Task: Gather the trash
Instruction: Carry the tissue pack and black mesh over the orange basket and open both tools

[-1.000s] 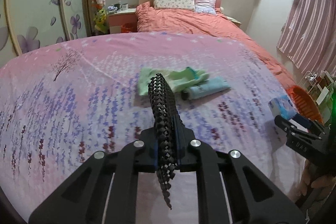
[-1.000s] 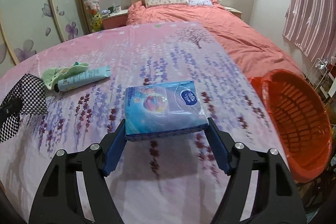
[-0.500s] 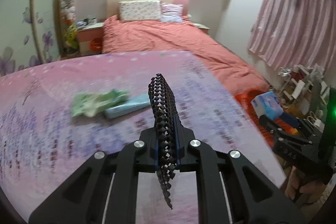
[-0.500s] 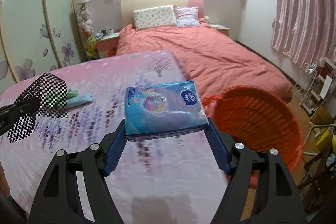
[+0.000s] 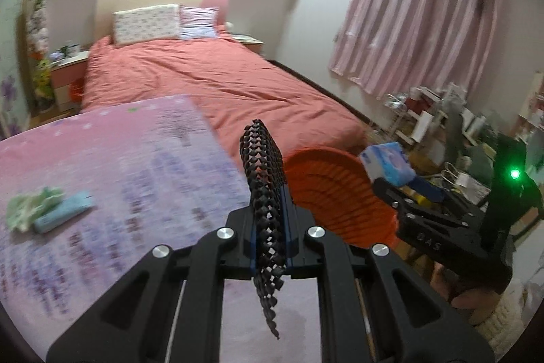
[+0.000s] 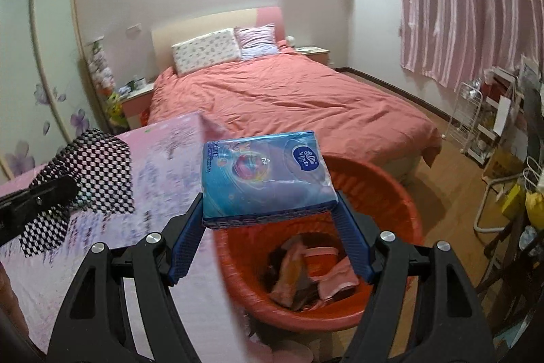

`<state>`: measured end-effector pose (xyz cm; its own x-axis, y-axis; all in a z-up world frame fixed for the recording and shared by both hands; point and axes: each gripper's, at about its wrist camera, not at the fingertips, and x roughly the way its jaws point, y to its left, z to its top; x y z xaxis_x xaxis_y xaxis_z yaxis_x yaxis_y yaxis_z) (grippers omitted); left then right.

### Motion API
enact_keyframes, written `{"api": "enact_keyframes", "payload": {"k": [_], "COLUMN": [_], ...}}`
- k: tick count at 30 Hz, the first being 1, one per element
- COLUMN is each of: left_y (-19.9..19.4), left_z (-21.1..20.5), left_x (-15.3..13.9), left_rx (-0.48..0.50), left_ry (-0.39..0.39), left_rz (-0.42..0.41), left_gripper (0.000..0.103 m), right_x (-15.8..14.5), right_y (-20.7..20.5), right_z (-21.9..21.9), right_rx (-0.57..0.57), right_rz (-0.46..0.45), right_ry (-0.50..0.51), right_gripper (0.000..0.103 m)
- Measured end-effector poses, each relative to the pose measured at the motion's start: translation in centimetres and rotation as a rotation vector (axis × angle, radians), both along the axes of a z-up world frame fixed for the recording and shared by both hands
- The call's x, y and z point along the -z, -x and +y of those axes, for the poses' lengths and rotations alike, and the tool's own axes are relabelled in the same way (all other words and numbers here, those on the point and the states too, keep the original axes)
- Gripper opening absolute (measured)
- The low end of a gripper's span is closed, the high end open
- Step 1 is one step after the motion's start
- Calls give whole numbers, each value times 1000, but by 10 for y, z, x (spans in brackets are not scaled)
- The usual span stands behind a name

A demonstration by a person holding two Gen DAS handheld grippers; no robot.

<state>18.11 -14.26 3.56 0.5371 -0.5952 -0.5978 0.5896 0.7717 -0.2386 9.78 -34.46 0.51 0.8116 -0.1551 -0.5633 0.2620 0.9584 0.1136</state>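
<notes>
A blue tissue pack [image 6: 263, 176] was held flat between the blue pads of the right tongs [image 6: 268, 220], which were pinching it by its two short sides, so that the broad printed face stayed up and level. The pack was positioned above the near rim of the orange basket [image 6: 401, 203], partly over the opening; this placement was judged suitable for a drop into the basket, where crumpled wrappers [image 6: 306, 274] were already lying. In the left wrist view the same pack [image 5: 386, 164] was seen beyond the basket [image 5: 333, 193]. The left tongs [image 5: 268, 227] were pressed together on a piece of black-and-white checkered mesh [image 5: 263, 193], gripped edge-on through its middle so that both ends hung free; it was held over the tabletop [image 5: 102, 159], beside the basket, apparently waiting its turn. A green cloth [image 5: 30, 208] and a pale blue tube [image 5: 63, 216], touching each other, were left on the tabletop, well apart from the basket. The task was judged about half done, release of the pack being the step in hand.
</notes>
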Motion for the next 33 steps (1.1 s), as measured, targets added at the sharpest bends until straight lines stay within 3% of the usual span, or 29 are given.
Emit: {"api": "enact_keyframes", "payload": {"k": [11, 13, 15, 17, 19, 24, 33], "left_y": [-18, -22, -30, -36, -43, -56, -68], "left_z": [-106, -116, -120, -119, -113, -72, 60], "left_x": [38, 47, 55, 63, 68, 74, 74], "left_rx": [123, 115, 103, 69, 48, -18, -225], "left_ry": [-60, -84, -102, -127, -138, -174, -217], "left_rz": [53, 55, 65, 65, 74, 75, 63], "left_gripper": [13, 18, 38, 47, 48, 58, 65], "right_x": [26, 34, 42, 51, 55, 55, 42], "right_y": [-10, -12, -15, -18, -17, -16, -28], "right_z": [-51, -58, -65, -66, -67, -63, 4], "right_rx": [41, 43, 43, 41, 42, 39, -87], "right_rz": [7, 17, 34, 56, 65, 77, 87], "right_ry": [-61, -74, -77, -76, -81, -98, -36], "right_gripper": [72, 73, 74, 77, 81, 82, 82]}}
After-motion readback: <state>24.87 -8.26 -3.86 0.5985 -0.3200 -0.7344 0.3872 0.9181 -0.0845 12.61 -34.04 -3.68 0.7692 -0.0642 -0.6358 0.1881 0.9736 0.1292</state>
